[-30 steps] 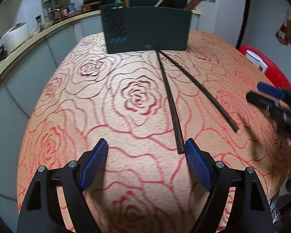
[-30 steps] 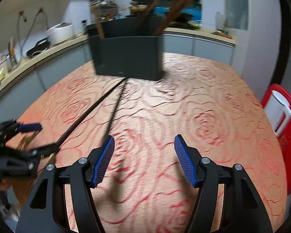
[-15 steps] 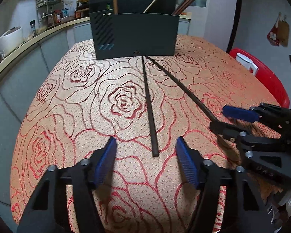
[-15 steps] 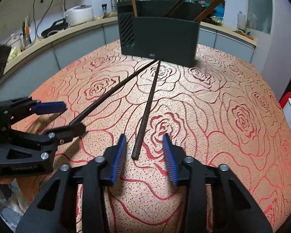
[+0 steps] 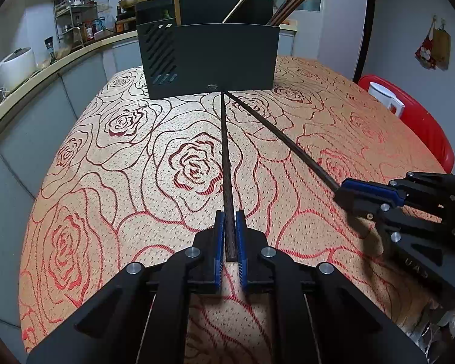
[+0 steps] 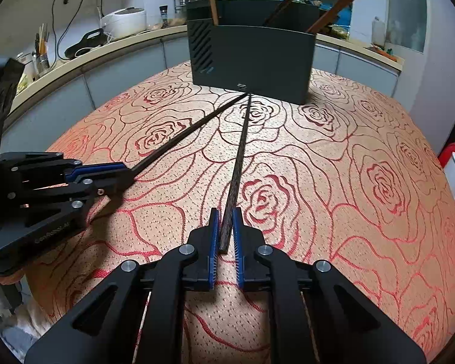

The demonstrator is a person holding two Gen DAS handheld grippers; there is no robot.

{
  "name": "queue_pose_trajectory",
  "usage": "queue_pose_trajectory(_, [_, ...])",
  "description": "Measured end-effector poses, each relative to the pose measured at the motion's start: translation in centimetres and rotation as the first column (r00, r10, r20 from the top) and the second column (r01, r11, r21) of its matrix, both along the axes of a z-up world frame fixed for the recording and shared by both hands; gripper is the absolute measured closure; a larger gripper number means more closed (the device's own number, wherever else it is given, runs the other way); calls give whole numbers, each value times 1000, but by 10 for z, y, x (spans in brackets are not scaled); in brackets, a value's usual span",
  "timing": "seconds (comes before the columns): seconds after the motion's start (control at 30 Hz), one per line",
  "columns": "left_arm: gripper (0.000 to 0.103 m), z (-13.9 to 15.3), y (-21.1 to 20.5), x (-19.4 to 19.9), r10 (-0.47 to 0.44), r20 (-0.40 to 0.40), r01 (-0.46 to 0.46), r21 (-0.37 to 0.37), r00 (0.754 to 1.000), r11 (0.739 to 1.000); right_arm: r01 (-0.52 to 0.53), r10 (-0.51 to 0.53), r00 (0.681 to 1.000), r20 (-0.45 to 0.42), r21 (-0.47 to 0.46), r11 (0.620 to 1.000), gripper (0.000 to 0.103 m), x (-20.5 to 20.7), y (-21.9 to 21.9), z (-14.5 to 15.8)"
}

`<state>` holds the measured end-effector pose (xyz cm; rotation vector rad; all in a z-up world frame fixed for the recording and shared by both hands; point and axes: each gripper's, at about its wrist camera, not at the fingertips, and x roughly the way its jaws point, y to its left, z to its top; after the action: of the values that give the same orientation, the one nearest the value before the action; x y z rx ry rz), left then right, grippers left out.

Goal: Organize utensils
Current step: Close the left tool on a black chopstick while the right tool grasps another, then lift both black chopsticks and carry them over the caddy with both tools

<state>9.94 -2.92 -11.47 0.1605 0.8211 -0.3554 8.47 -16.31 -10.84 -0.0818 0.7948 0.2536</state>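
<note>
Two dark chopsticks lie on the rose-patterned tablecloth, their far tips meeting at the foot of a dark utensil holder. My left gripper is shut on the near end of the left chopstick, its blue pads pressing both sides. My right gripper is shut the same way on the right chopstick. Each wrist view shows the other gripper from the side: the right gripper on its chopstick, the left gripper on its own. Several chopsticks stand in the holder.
A red chair with a white jug on it stands past the table's right edge. A kitchen counter curves behind the table on the left, carrying a rice cooker and other items.
Both grippers went from wide open to shut on the near ends of the chopsticks. The right gripper also came in towards the left one and lined up with its chopstick.
</note>
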Motion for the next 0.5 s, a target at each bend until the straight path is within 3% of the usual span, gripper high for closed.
queue_pose_trajectory(0.27, [96, -1, 10, -12, 25, 10, -25, 22, 1000, 999, 108, -108, 994, 15, -24, 994, 95, -13, -18, -1])
queue_pose_trajectory(0.5, [95, -2, 11, -18, 30, 38, -31, 23, 999, 999, 123, -124, 992, 36, 14, 992, 95, -22, -25, -4])
